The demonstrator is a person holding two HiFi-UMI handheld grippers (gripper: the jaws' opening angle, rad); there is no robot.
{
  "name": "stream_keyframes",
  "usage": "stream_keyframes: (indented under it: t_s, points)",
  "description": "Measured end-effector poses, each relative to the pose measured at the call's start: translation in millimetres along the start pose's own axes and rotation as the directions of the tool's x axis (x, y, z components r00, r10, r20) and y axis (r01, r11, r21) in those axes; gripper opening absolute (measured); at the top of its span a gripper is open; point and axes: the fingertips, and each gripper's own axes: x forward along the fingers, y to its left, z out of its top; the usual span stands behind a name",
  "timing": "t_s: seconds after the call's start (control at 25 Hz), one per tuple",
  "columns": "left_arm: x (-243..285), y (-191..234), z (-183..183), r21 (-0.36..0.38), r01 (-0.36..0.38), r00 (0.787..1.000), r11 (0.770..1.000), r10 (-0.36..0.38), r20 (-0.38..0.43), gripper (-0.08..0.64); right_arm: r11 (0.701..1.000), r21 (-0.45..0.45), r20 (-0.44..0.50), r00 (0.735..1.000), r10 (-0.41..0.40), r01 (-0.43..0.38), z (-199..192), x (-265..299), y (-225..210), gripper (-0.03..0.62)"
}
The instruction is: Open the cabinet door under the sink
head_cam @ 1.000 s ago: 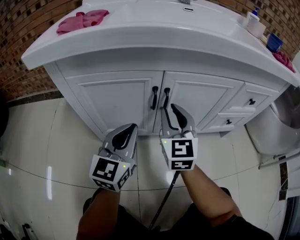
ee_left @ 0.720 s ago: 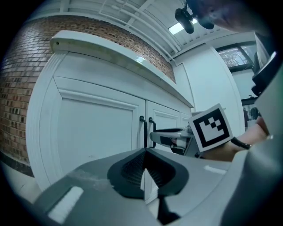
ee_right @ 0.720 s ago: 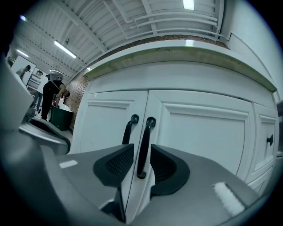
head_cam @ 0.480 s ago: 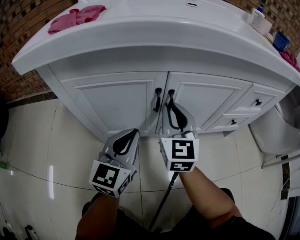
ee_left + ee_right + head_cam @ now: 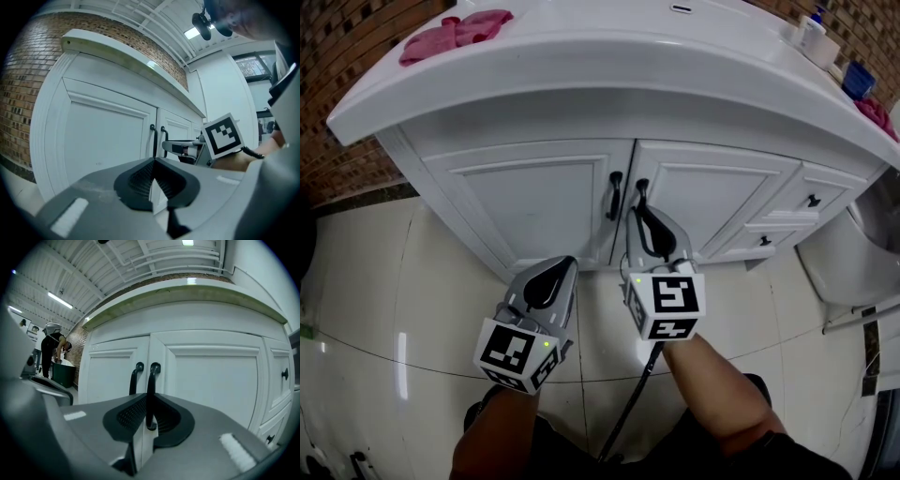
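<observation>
The white cabinet under the sink has two doors, the left door (image 5: 534,202) and the right door (image 5: 722,202), both closed. Two black bar handles stand side by side at the centre seam: the left handle (image 5: 614,195) and the right handle (image 5: 641,192). My right gripper (image 5: 642,208) reaches level onto the right handle (image 5: 151,380); its jaws are closing, with the bar between the pads and touched on both sides. My left gripper (image 5: 565,262) hangs lower and to the left, away from the doors, shut with nothing in it (image 5: 152,161).
The basin counter (image 5: 609,56) overhangs the doors and carries a pink cloth (image 5: 455,33), a bottle (image 5: 811,28) and a blue cup (image 5: 855,80). Small drawers (image 5: 811,200) sit right of the doors, with a white fixture (image 5: 853,262) beyond. A cable (image 5: 628,412) trails from my right gripper.
My right gripper's jaws have narrowed from wide apart to closed around the right door's handle, and it edged forward. The left gripper has stayed put.
</observation>
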Motion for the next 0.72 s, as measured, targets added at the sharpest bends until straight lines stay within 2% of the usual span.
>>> stream_keyframes:
  t_s: [0.32,0.72]
  points:
    - [-1.3,-16.6,3.5,0.009,0.028,1.000,1.000,-0.028,0.002,0.003,0.999,0.041,-0.023,1.000,0.021,-0.020,-2.6,-12.1,-0.1,0.048]
    - [-17.7,-41.7,8.4,-0.045,0.061,0.998,0.997,-0.061,0.000,0.003,0.994,0.079,-0.048,0.995,0.086,-0.082,-6.2,-47.6,4.7,0.048]
